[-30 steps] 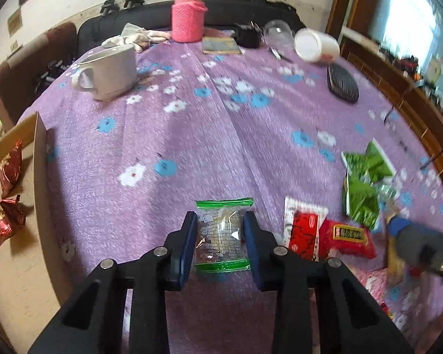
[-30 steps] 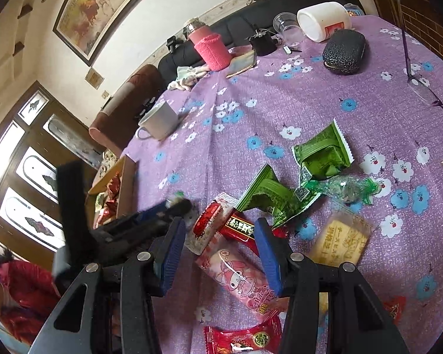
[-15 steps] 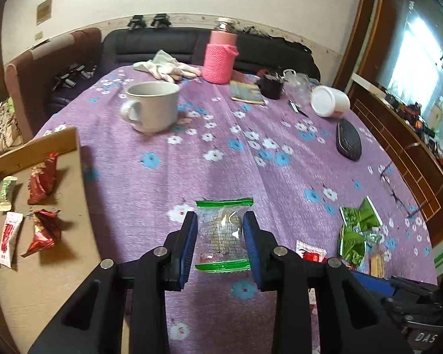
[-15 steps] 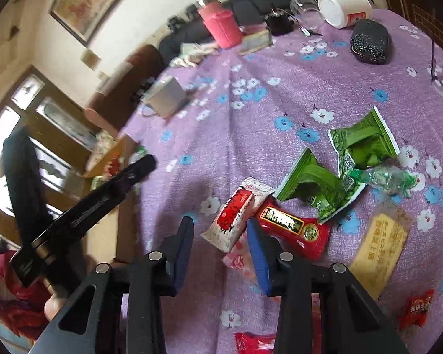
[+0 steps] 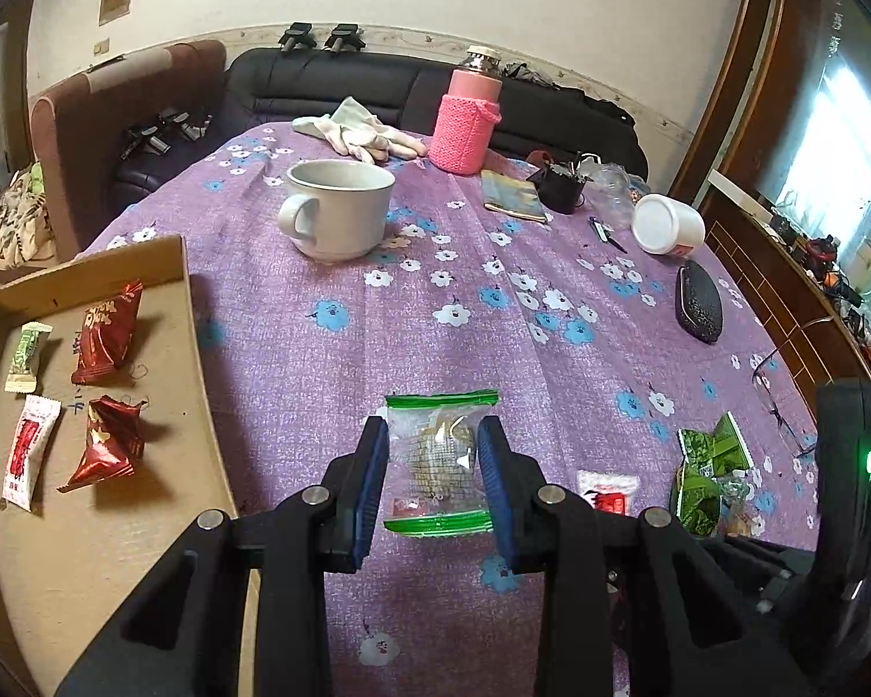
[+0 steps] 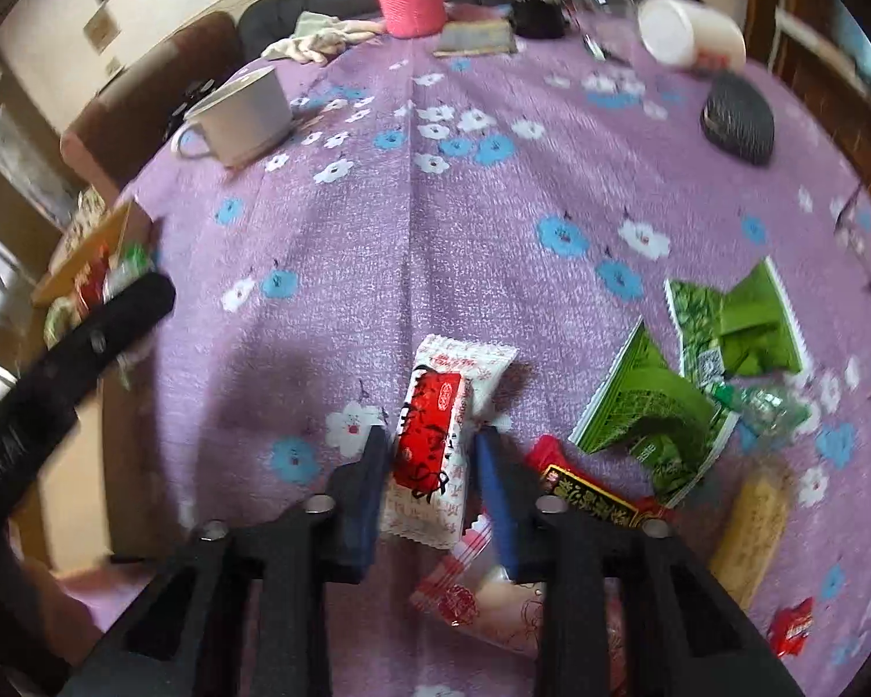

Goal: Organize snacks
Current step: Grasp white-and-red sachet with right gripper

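My left gripper (image 5: 432, 464) is shut on a clear snack bag with green edges (image 5: 441, 424) and holds it above the purple flowered tablecloth (image 5: 377, 348), just right of the cardboard tray (image 5: 116, 552). In the tray lie two red wrapped snacks (image 5: 107, 337), a white and red packet (image 5: 29, 453) and a small green one (image 5: 26, 354). My right gripper (image 6: 431, 441) points down at the snack pile. Its jaws are closing, and a white and red packet (image 6: 453, 366) sits between them with both pads against its sides.
Green packets (image 6: 726, 337), a dark red bar (image 6: 586, 493), a yellow packet (image 6: 749, 528) and a pink packet (image 6: 493, 598) lie beside the right gripper. Farther back stand a white mug (image 5: 339, 212), a pink bottle (image 5: 467, 122), a tipped white jar (image 5: 668, 226) and a black case (image 5: 699, 302).
The left gripper rose with the bag and swung toward the tray, which now shows more fully. The right gripper came down over the white and red packet and its jaws narrowed onto it.
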`<state>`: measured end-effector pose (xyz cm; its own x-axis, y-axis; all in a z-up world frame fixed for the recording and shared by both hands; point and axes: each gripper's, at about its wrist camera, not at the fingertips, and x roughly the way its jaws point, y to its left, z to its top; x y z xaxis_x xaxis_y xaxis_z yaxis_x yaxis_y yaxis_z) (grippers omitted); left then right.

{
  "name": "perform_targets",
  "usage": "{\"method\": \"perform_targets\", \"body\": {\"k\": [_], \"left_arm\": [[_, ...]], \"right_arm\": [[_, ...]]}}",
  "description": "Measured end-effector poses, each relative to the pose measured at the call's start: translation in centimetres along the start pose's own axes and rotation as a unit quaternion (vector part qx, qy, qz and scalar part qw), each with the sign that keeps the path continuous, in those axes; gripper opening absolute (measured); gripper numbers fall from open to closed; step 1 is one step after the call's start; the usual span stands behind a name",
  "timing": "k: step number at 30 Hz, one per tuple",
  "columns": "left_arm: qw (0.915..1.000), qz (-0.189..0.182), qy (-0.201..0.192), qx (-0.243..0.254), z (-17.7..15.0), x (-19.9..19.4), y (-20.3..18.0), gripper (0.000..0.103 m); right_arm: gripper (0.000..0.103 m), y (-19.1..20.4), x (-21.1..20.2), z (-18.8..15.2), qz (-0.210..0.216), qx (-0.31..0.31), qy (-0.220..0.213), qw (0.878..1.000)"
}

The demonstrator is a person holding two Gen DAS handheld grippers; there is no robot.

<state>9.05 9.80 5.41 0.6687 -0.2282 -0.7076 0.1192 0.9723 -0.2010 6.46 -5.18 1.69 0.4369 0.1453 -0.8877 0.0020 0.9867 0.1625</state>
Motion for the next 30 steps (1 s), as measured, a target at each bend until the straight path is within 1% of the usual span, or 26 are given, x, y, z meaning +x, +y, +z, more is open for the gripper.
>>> {"method": "perform_targets", "body": {"k": [1, 2, 3, 4, 5, 7, 9, 11, 16, 25, 30], "left_arm": [[1.0000, 0.001, 0.000, 0.000, 0.0, 0.0, 0.0, 0.031], [1.0000, 0.001, 0.000, 0.001, -0.1, 0.0, -0.1, 0.031], [1.0000, 0.001, 0.001, 0.001, -0.1, 0.1, -0.2, 0.031], [1.0000, -0.001, 0.002, 0.001, -0.1, 0.0, -0.1, 0.031], [1.0000, -0.002, 0.003, 0.002, -0.2, 0.0, -0.2, 0.031], [1.0000, -0.001, 0.004, 0.005, -0.3, 0.1, -0.4, 0.031], [0.9999, 0.000, 0.006, 0.008, -0.3, 0.4, -0.6, 0.031], [0.9999, -0.006, 0.011, 0.009, -0.4, 0.6, -0.8, 0.031], [0.9998, -0.003, 0.011, 0.018, -0.6, 0.9, -1.2, 0.031], [0.9996, 0.005, 0.019, 0.020, -0.8, 1.5, -1.2, 0.031], [0.9995, 0.003, 0.023, 0.021, -0.8, 1.7, -1.2, 0.031]], "right_arm": [[0.023, 0.0, -0.1, -0.2, -0.005, -0.004, -0.005, 1.000], [0.023, -0.3, -0.2, -0.4, -0.003, -0.002, -0.014, 1.000], [0.022, -0.7, -0.2, -0.4, 0.009, 0.003, -0.021, 1.000], [0.022, -1.3, -0.5, -0.6, 0.038, 0.011, -0.036, 0.999], [0.022, -1.7, -0.6, -0.7, 0.056, 0.017, -0.048, 0.997], [0.022, -2.4, -0.7, -1.0, 0.066, 0.024, -0.068, 0.995], [0.022, -2.5, -0.9, -0.7, 0.081, 0.027, -0.070, 0.994], [0.022, -2.5, -1.5, -0.6, 0.094, 0.030, -0.083, 0.992], [0.022, -2.6, -2.4, -0.5, 0.103, 0.026, -0.103, 0.989], [0.022, -3.1, -2.8, -0.9, 0.119, 0.036, -0.104, 0.987], [0.022, -3.1, -2.9, -0.8, 0.118, 0.036, -0.105, 0.987]]}}
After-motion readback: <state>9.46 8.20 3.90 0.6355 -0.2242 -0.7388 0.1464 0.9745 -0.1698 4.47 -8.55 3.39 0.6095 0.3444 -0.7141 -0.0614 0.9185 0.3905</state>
